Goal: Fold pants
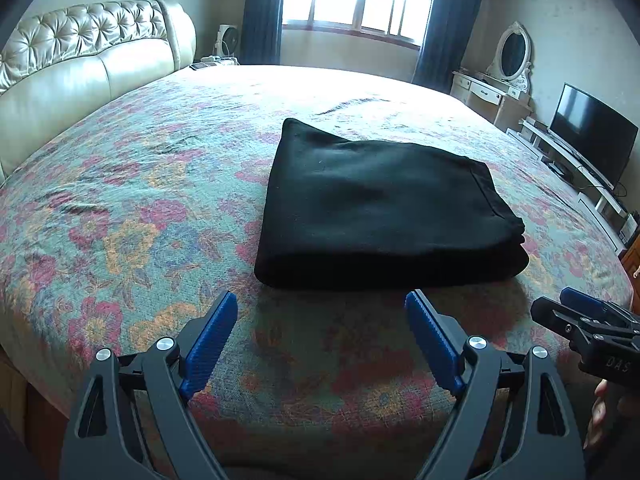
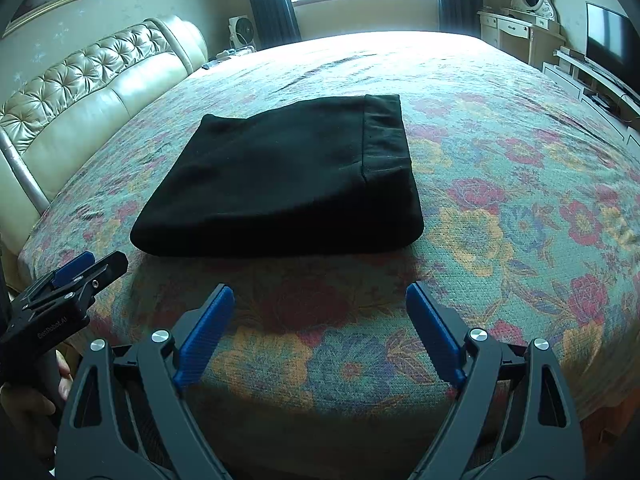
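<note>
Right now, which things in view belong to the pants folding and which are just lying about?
Job:
black pants, folded, lying on the floral bedspread
left gripper, open
right gripper, open

Lying about:
fan
TV
dressing table with oval mirror

The pants (image 1: 380,204) are soft, matt black cloth. The bed (image 1: 140,200) cover is rough, flowery cloth. The headboard (image 1: 80,60) is shiny leather.

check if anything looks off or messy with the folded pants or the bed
Nothing stands out. The black pants lie folded in a compact stack on the floral bedspread, and both the left gripper and right gripper are open, clear of them.
</note>
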{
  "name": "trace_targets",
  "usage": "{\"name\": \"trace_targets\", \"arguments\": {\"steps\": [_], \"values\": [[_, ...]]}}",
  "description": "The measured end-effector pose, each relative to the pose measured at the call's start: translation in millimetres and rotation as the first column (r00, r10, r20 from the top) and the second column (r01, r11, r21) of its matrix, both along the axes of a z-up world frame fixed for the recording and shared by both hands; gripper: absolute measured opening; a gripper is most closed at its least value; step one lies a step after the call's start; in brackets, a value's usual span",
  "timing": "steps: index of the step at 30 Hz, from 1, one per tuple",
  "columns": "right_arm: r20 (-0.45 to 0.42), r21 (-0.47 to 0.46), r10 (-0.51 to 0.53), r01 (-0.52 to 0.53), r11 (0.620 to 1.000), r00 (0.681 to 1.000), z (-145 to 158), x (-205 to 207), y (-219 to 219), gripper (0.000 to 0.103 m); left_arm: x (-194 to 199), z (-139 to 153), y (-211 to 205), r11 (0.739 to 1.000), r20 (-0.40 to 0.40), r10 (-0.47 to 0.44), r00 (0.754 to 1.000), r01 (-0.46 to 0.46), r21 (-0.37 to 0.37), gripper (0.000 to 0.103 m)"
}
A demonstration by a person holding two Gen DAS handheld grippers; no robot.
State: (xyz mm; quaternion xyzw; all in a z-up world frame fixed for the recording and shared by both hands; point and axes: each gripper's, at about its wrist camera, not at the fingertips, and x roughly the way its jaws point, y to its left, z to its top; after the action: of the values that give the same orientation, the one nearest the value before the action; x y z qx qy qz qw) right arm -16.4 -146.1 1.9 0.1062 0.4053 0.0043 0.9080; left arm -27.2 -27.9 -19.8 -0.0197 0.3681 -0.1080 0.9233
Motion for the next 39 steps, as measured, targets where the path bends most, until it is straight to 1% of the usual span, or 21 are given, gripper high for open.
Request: {"name": "trace_targets", "arguments": {"steps": [16,23,26,30,32,34,37,39], "values": [[-0.009,0.006,0.002,-0.002,1.0,1.0,-1.9,-1.2,2.0,0.088,1.4,1.8,-0.5,1.0,0.0,0.0,1.0,0.0,0.002,0.085],[-0.013,0.009,0.005,-0.005,1.0,1.0,-2.9,-1.6,2.7,0.088,3.7,1.0,-2.9,0.999,-0.012,0.023,1.0,-0.022,0.042,0.085],[-0.015,0.01,0.005,-0.005,1.0,1.0,-3.4,-1.6,2.7,0.088,4.9,1.6,-0.8,1.0,-0.015,0.019,1.0,-0.019,0.02,0.085],[-0.019,0.014,0.008,-0.007,1.0,1.0,-5.5,-2.2,2.4,0.088,4.1,4.6,0.8,1.0,0.001,0.023,1.0,-0.023,-0.002,0.085],[-0.023,0.016,0.01,-0.009,1.0,1.0,-6.6,-2.3,2.5,0.088,3.8,6.5,0.9,1.0,0.011,0.005,1.0,-0.005,-0.018,0.088],[-0.027,0.017,0.012,-0.012,1.0,1.0,-7.7,-2.0,2.5,0.088,3.6,8.1,1.6,0.999,0.018,0.017,1.0,-0.016,-0.027,0.088],[-0.03,0.019,0.015,-0.014,1.0,0.999,-8.7,-1.9,2.3,0.088,3.3,9.6,-0.3,0.999,0.023,-0.002,1.0,0.003,-0.033,0.088],[-0.031,0.021,0.015,-0.014,1.0,0.999,-9.1,-1.7,1.8,0.088,2.2,11.5,-2.5,1.0,0.041,-0.008,0.999,0.009,-0.018,0.088]]}}
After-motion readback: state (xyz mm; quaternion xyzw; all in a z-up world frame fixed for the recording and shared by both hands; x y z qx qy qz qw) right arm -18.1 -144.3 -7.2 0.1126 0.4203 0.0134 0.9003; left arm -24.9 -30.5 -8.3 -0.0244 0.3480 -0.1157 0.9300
